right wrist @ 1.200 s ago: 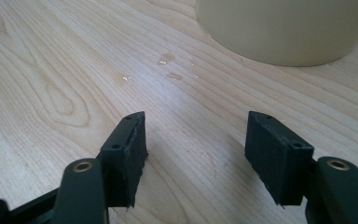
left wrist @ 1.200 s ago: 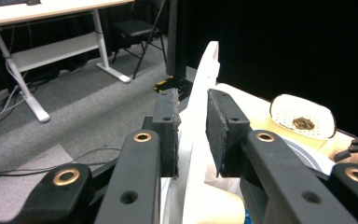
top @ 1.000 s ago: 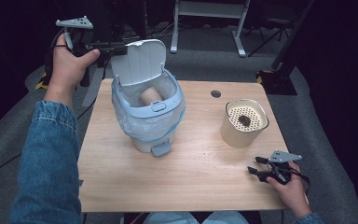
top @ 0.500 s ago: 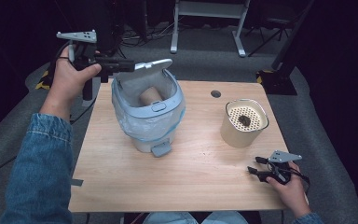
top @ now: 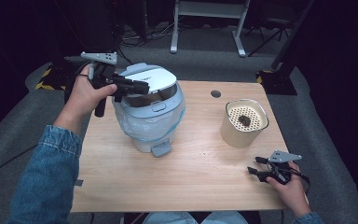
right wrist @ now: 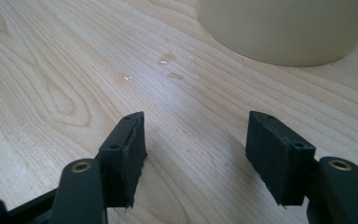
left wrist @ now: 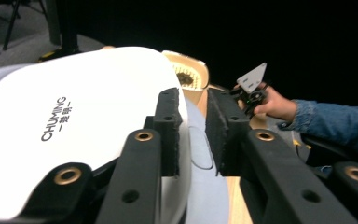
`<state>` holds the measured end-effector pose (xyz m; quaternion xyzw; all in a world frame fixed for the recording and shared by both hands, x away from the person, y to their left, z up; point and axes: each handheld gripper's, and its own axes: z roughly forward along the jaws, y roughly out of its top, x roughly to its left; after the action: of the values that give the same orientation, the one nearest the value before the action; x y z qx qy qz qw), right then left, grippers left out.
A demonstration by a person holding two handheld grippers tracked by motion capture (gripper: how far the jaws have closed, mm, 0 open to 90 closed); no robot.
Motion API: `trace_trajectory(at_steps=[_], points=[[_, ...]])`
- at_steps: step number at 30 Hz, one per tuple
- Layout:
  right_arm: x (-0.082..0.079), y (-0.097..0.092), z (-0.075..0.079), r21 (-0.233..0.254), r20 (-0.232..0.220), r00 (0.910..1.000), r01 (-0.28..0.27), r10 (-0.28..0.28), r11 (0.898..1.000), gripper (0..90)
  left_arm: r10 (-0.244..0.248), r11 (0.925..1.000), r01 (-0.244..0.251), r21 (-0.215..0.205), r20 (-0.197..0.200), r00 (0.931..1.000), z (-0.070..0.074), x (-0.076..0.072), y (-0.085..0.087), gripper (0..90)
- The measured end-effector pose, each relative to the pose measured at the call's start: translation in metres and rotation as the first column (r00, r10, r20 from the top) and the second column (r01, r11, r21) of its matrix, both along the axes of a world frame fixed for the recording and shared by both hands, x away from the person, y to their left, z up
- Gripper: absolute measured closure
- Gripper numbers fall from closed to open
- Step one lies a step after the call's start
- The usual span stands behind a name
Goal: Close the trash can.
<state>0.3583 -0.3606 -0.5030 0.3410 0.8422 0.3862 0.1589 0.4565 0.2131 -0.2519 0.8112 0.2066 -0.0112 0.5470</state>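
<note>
White plastic is what the left gripper (top: 137,87) is working on: its jaws are pinching the rim of the bin's lid (left wrist: 93,126), which is sitting almost shut but with a dark gap showing at the front edge. The pedal bin (top: 151,123) itself is standing at about nine o'clock from the table's (top: 191,182) centre, lined with a pale bag (top: 130,128), its foot pedal (top: 161,150) pointing toward six o'clock. Something tan is lying inside, just under the lid, though I cannot tell what.

Risks, as I am judging them: the pads are biting only a thin edge, so a sideways pull is likely to slip them off and let the lid snap down. Pressing down off-centre is also threatening to rock the light bin toward the table's nine o'clock edge. The bunched liner could be catching in the rim and keeping the lid from seating.

At five o'clock the right gripper (top: 261,169) is resting near the table with jaws spread and empty, close beside the cream perforated cup (top: 244,123); a careless nudge there could be tipping that cup.
</note>
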Motion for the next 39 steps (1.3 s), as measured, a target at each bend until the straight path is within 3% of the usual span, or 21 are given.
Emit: trace_trajectory(at_steps=[12, 25, 29, 31, 37, 39], points=[[0.0, 0.0, 0.0, 0.0, 0.0, 1.0, 0.0, 0.0, 1.0, 38.2, 0.039, 0.9931, -0.046, 0.108, 0.069, 0.9969, -0.021, -0.002, -0.013, 89.1], [0.0, 0.0, 0.0, 0.0, 0.0, 1.0, 0.0, 0.0, 1.0, 38.1, 0.091, 0.9909, -0.102, 0.087, 0.124, 0.9881, -0.027, -0.001, -0.019, 90.0], [0.0, 0.0, 0.0, 0.0, 0.0, 1.0, -0.002, 0.002, 1.0, 37.6, 0.104, 0.9824, -0.123, 0.14, 0.136, 0.9853, -0.021, -0.004, -0.024, 90.0], [0.0, 0.0, 0.0, 0.0, 0.0, 1.0, -0.002, 0.002, 1.0, 37.5, 0.109, 0.9709, -0.14, 0.194, 0.163, 0.9806, -0.02, -0.006, -0.028, 90.0], [0.0, 0.0, 0.0, 0.001, -0.002, 1.0, -0.004, 0.004, 1.0, 37.0, 0.141, 0.9712, -0.166, 0.171, 0.15, 0.9786, -0.022, -0.008, -0.029, 90.0], [0.0, 0.0, 0.0, 0.001, -0.003, 1.0, -0.004, 0.004, 1.0, 36.7, 0.151, 0.9679, -0.178, 0.177, 0.159, 0.9757, -0.021, -0.01, -0.028, 89.1]])
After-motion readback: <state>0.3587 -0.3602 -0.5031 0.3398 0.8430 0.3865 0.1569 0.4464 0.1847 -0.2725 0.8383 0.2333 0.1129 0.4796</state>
